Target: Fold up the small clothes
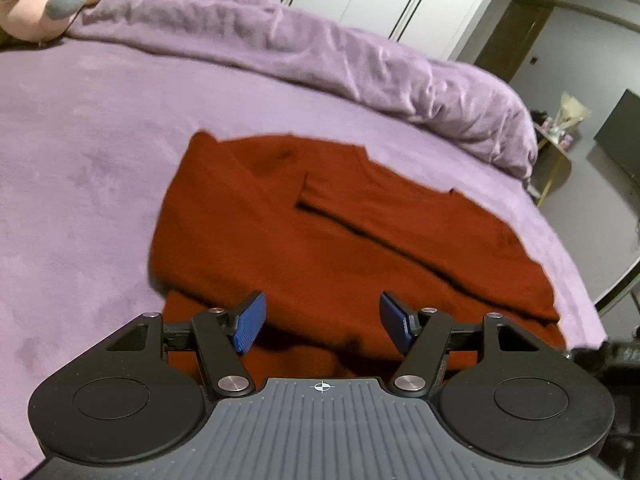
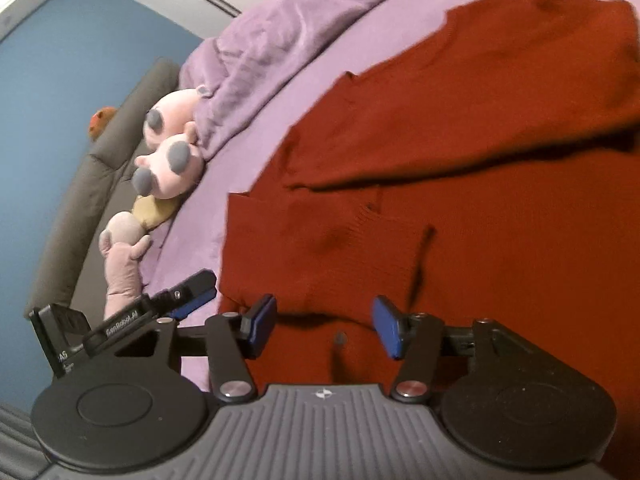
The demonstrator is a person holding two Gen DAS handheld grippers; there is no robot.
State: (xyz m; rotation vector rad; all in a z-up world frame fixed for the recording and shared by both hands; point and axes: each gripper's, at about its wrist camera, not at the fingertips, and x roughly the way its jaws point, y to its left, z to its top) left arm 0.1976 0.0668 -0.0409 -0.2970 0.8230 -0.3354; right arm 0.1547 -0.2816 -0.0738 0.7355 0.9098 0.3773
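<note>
A rust-red knit sweater [image 1: 280, 232] lies flat on the purple bed sheet [image 1: 80, 160], with one sleeve [image 1: 380, 216] folded across its body. My left gripper [image 1: 323, 322] hovers over the sweater's near edge, its blue pads apart and no cloth pinched between them. In the right wrist view the sweater [image 2: 460, 240] fills the right side with a sleeve [image 2: 480, 120] draped over it. My right gripper [image 2: 325, 328] stands open above the near hem, nothing pressed between its pads. The left gripper's tip [image 2: 188, 296] shows beside it at the left, by the sweater's corner.
A bunched purple duvet [image 1: 360, 56] lies along the far side of the bed. Pink plush toys [image 2: 172, 152] sit by the grey headboard [image 2: 92, 168]. The bed's edge [image 1: 580, 280] drops to the floor at the right, near a small side table [image 1: 560, 136].
</note>
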